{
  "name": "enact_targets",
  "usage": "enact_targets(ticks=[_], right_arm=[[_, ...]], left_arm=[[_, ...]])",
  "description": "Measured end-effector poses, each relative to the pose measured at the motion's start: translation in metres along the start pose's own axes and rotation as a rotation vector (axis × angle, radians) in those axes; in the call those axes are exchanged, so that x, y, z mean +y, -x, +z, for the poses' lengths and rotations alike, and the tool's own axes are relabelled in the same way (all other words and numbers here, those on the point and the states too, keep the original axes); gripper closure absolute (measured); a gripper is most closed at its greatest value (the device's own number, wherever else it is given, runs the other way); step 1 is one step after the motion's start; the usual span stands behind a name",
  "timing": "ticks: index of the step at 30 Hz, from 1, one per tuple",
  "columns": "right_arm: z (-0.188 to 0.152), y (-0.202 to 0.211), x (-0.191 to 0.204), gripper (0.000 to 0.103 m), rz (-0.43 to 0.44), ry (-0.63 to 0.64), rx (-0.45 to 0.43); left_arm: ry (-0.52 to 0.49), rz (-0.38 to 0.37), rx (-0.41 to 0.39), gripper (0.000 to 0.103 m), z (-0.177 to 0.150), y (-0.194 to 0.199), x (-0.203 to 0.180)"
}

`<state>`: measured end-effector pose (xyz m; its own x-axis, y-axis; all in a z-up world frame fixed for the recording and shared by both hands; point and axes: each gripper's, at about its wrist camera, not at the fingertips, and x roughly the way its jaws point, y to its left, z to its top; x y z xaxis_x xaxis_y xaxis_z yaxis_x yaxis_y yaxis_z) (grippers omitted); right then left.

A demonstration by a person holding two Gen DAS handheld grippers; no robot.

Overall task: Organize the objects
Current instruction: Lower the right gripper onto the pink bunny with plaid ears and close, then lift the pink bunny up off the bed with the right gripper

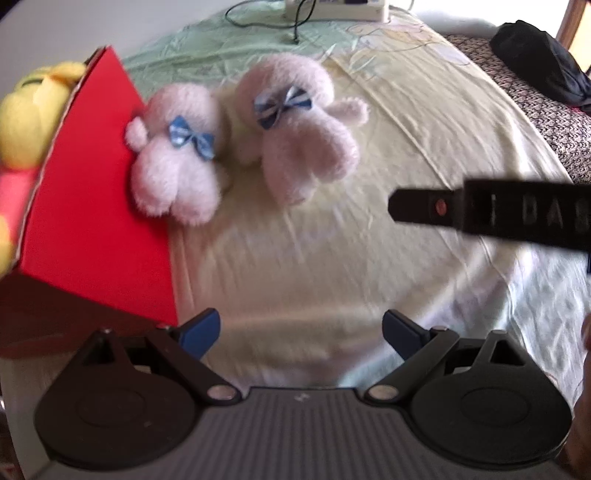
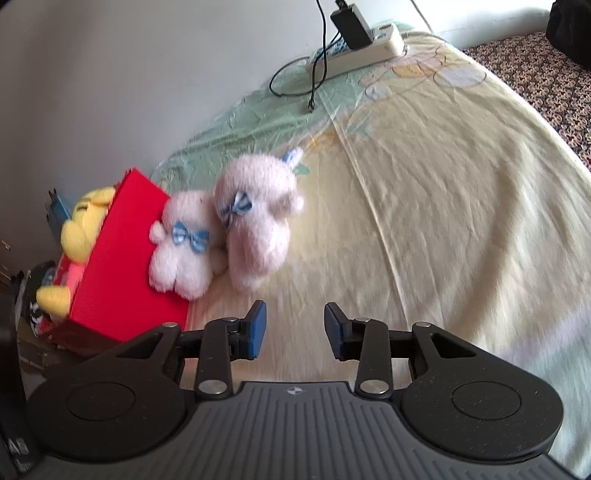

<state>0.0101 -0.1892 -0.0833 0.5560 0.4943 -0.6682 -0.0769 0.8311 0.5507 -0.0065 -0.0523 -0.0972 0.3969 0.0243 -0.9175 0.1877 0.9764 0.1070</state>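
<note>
A bed sheet [image 2: 443, 206], pale yellow with a green band along the far edge and faint cartoon prints, covers the whole working surface and lies wrinkled. At its left edge stands a red cardboard box [image 1: 96, 206], open at the top; a yellow plush toy [image 1: 33, 110] sits inside it, its head above the rim, with something pink beneath it.

Two pinkish-white plush dogs lie side by side on the sheet just right of the box. The left plush dog [image 1: 173, 162] leans against the box's red wall and touches it; a blue striped bow is on it. The right plush dog [image 1: 295, 129] presses against its neighbour and carries a blue-and-white striped bow; the right wrist view shows a second bow at its far end.

At the far edge of the sheet lies a white power strip [image 2: 362, 48] with a black adapter [image 2: 351, 26] plugged in and a black cable [image 2: 314, 70] looping onto the green band.

The left gripper [image 1: 301, 332] is spread wide and holds nothing, hovering over bare sheet near the box corner. The right gripper [image 2: 295, 328] is partly open, also empty, aimed at the two dogs. In the left wrist view the right gripper's black body enters from the right, bearing blurred letters that seem to read "DAS".
</note>
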Motion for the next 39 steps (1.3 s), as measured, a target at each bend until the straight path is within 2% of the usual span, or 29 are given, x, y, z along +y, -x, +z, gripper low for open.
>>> enact_targets(ticks=[5,7,12,13,16,20,22,28,39], right_arm=[[0.018,-0.005,-0.003,0.065,0.064,-0.034,-0.02],[0.026,-0.01,-0.002,0.06,0.091,-0.045,-0.014],[0.041,-0.026,0.004,0.058,0.117,-0.028,0.004],[0.045,-0.029,0.003,0.053,0.129,-0.035,0.012],[0.052,-0.045,0.002,0.051,0.153,-0.045,0.067],[0.054,-0.06,0.004,0.057,0.137,-0.039,0.098],[0.052,-0.064,0.002,0.069,0.139,-0.064,0.111],[0.05,-0.057,-0.005,0.073,0.147,-0.104,0.091],[0.037,-0.031,-0.029,0.073,0.137,-0.159,0.071]], left_arm=[[-0.02,0.009,-0.063,0.008,0.005,0.002,0.003],[-0.019,0.005,-0.079,0.008,0.009,0.002,0.005],[-0.014,-0.02,-0.087,0.008,0.019,-0.003,0.009],[-0.013,-0.027,-0.087,0.008,0.021,-0.005,0.01],[-0.002,-0.044,-0.072,0.008,0.023,-0.01,0.014],[0.002,-0.051,-0.06,0.008,0.027,-0.014,0.016],[0.003,-0.055,-0.05,0.008,0.029,-0.016,0.016],[0.012,-0.08,-0.036,0.008,0.033,-0.017,0.016],[0.03,-0.144,-0.029,0.01,0.035,-0.009,0.014]])
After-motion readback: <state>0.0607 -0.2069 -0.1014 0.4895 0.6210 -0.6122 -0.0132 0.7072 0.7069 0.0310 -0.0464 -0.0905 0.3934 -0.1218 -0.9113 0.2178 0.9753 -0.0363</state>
